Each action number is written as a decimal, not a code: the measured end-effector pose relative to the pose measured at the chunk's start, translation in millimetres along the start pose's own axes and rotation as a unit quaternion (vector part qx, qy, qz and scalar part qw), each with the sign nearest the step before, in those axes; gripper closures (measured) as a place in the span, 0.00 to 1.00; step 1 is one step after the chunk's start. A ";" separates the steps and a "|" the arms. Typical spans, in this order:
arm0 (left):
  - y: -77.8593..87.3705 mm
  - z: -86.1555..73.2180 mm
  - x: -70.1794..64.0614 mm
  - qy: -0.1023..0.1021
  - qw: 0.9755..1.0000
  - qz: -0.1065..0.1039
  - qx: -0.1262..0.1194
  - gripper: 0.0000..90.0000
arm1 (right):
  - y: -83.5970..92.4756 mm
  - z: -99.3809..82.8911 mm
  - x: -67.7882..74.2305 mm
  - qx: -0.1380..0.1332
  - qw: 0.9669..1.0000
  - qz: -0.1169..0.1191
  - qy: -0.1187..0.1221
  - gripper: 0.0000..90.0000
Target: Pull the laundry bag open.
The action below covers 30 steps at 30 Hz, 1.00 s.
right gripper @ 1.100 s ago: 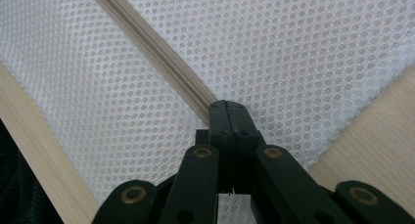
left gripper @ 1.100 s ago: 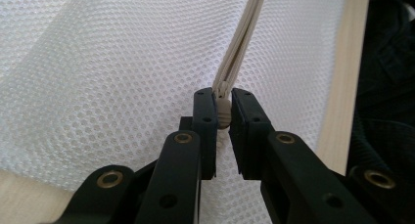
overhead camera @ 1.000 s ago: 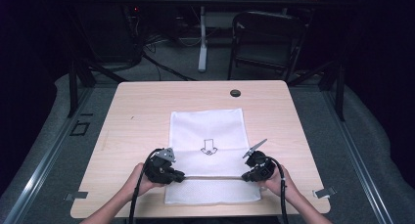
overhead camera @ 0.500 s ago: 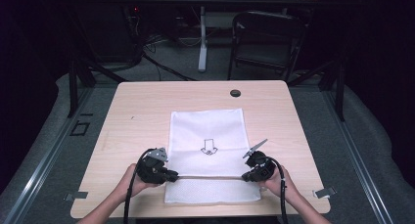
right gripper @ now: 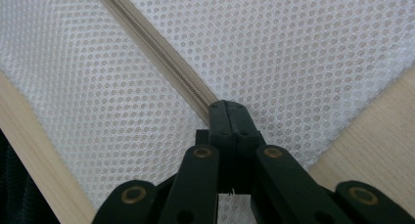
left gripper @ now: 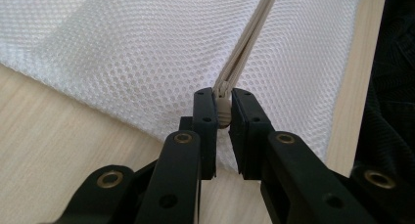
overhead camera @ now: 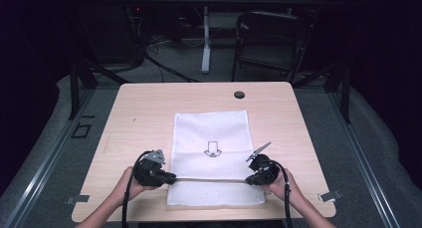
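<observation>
**Change noted.** Against the earlier high-view pictures, the left gripper (overhead camera: 171, 178) is found slightly further towards the left edge of the white mesh bag (overhead camera: 211, 128). The right gripper (overhead camera: 249, 180) is seen at the same spot as before. The beige zipper (overhead camera: 209, 179) is stretched taut between them across the near part of the bag. It is judged that the slider has been drawn to the left end of its run, or very nearly. Whether the teeth behind it are joined or parted cannot be told.

**Items, left to right.**
- Metal clip (overhead camera: 77, 199): fixed at the near left edge of the table (overhead camera: 139, 108), well apart from the work.
- Left gripper: jaws closed on the zipper slider (left gripper: 223, 109), which is pinched between the pads in the left gripper view, with the zipper tape running away from it over the mesh.
- Mesh bag: laid flat on the middle of the table, near edge towards the person; an arrow mark (overhead camera: 213, 149) is printed at its centre, pointing to the near side.
- Round black cable hole (overhead camera: 239, 94): set in the tabletop beyond the bag's far edge.
- Right gripper: jaws fully closed on the zipper's right end, where the tape (right gripper: 156, 48) is seen meeting the tips in the right gripper view.
- Second metal clip (overhead camera: 331, 194): at the near right edge of the table.
- Folding chair (overhead camera: 268, 39): behind the table, on the floor.

**Obstructions.** Nothing is found lying on the bag or between the grippers. The bag's left seam is judged the only limit on further travel.
</observation>
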State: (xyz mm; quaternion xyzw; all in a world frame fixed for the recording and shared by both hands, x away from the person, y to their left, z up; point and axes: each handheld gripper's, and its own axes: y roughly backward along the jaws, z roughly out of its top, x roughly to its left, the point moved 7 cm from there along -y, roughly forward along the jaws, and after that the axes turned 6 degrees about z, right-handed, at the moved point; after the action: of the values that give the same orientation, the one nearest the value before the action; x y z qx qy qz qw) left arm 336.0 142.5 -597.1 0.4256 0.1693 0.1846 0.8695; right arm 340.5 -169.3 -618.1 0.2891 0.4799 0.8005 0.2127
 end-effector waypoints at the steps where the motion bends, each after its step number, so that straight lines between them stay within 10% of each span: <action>1: 0.7 -1.1 0.0 0.000 1.000 -0.002 -0.001 0.91 | -0.3 0.1 0.1 -0.003 1.000 0.000 -0.002 1.00; 20: 14.3 -23.5 11.9 0.021 1.000 0.017 0.000 0.89 | -0.6 0.5 1.0 -0.006 1.000 0.005 0.008 1.00; 23: 17.6 -19.9 13.3 0.035 0.999 0.022 -0.003 0.65 | 4.0 2.9 3.8 -0.013 1.000 0.017 0.019 0.76; 30: 34.7 -16.4 22.8 0.082 0.992 0.093 0.001 0.26 | 39.7 6.0 -4.4 -0.054 0.997 -0.047 0.030 0.37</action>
State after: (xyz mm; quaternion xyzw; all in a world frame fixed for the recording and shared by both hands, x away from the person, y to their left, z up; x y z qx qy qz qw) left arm 342.4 184.0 -581.9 0.4238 0.1999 0.2989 0.8313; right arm 345.3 -185.9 -581.5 0.2301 0.4553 0.8227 0.2508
